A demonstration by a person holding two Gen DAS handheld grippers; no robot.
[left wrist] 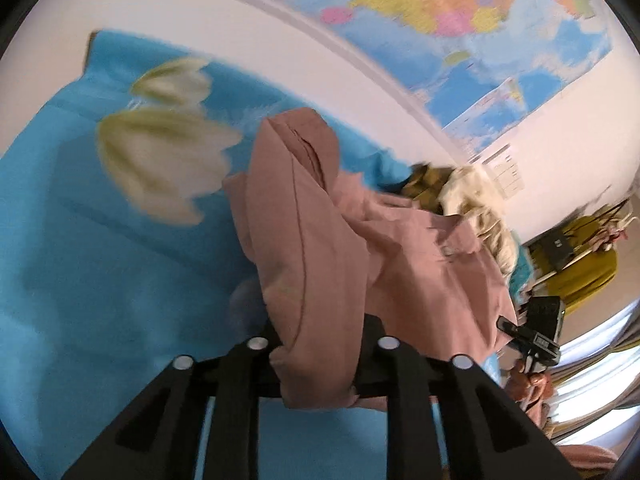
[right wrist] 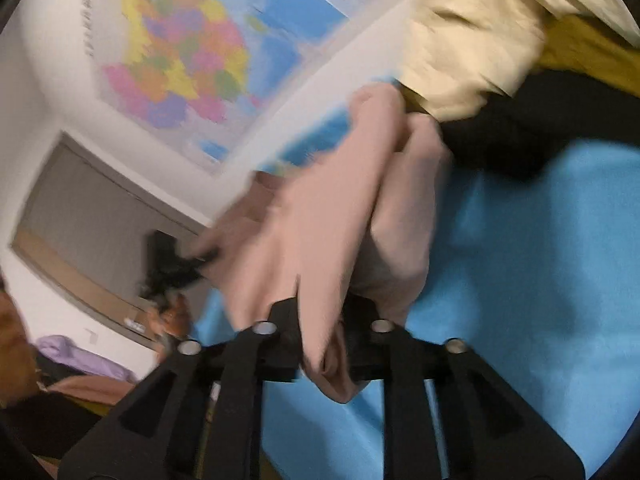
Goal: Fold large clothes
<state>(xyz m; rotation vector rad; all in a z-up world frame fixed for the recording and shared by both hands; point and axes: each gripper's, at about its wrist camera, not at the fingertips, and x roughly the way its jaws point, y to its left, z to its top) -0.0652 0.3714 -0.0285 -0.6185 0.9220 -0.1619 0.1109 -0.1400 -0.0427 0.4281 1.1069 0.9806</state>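
Pink, soft cotton-like garment (left wrist: 320, 240) hangs bunched over the blue floral bed sheet (left wrist: 100, 280), clamped at one edge by the left gripper (left wrist: 320, 364) and at another by the right gripper (right wrist: 324, 344), both sets of fingers clenched on cloth. I judge this the lift-and-spread step; next the two held edges need pulling apart and laying flat. Motion blur hides whether these are sleeves or hems. A pile of cream and mustard clothes (left wrist: 472, 196) sits at two o'clock.

Both views motion-blurred; pink garment (left wrist: 320, 248) hides left gripper (left wrist: 320, 364) fingertips, map (left wrist: 460, 12) cut off.
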